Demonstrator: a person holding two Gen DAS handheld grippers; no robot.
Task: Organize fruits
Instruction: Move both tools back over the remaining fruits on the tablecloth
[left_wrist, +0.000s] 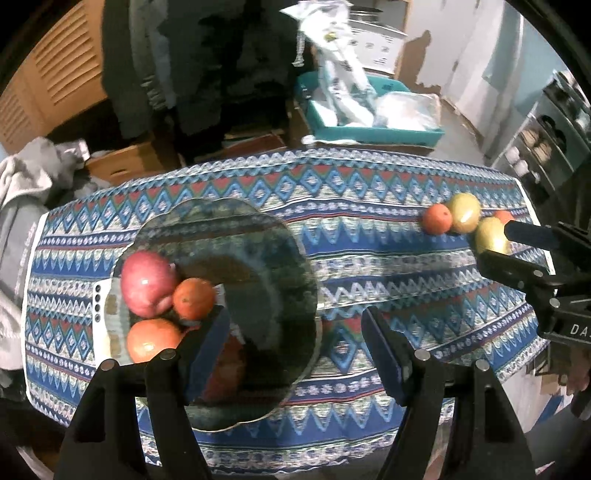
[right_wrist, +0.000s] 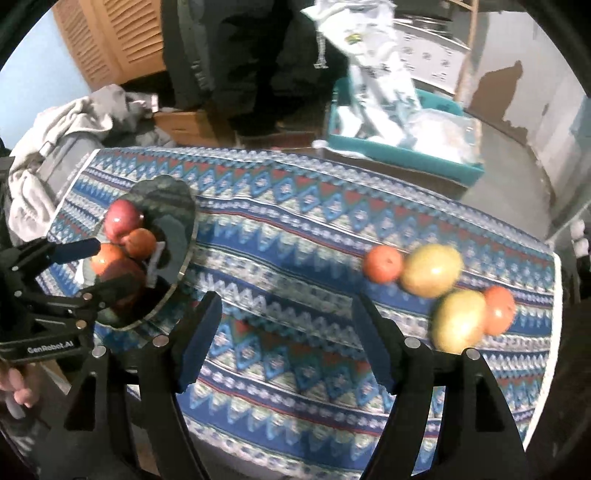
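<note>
A scalloped glass plate (left_wrist: 258, 251) (right_wrist: 173, 206) lies on the patterned tablecloth (left_wrist: 369, 206) (right_wrist: 295, 221). It holds a red apple (left_wrist: 147, 282) (right_wrist: 122, 218), two oranges (left_wrist: 194, 299) (left_wrist: 151, 341) and a reddish fruit half hidden by a finger. My left gripper (left_wrist: 295, 350) (right_wrist: 116, 264) hangs open over the plate's near edge, nothing between its pads. To the right lie two oranges (right_wrist: 382, 264) (right_wrist: 498, 310) and two yellow-green apples (right_wrist: 432, 269) (right_wrist: 458, 321). My right gripper (right_wrist: 286, 332) (left_wrist: 495, 242) is open and empty above bare cloth, left of those fruits.
A person in dark clothes (left_wrist: 221, 74) stands behind the table. A teal bin (left_wrist: 369, 129) with white bags sits at the back right, cardboard boxes (left_wrist: 125, 162) and grey clothing (left_wrist: 29, 192) at the back left. A white flat object (left_wrist: 101, 306) lies under the plate.
</note>
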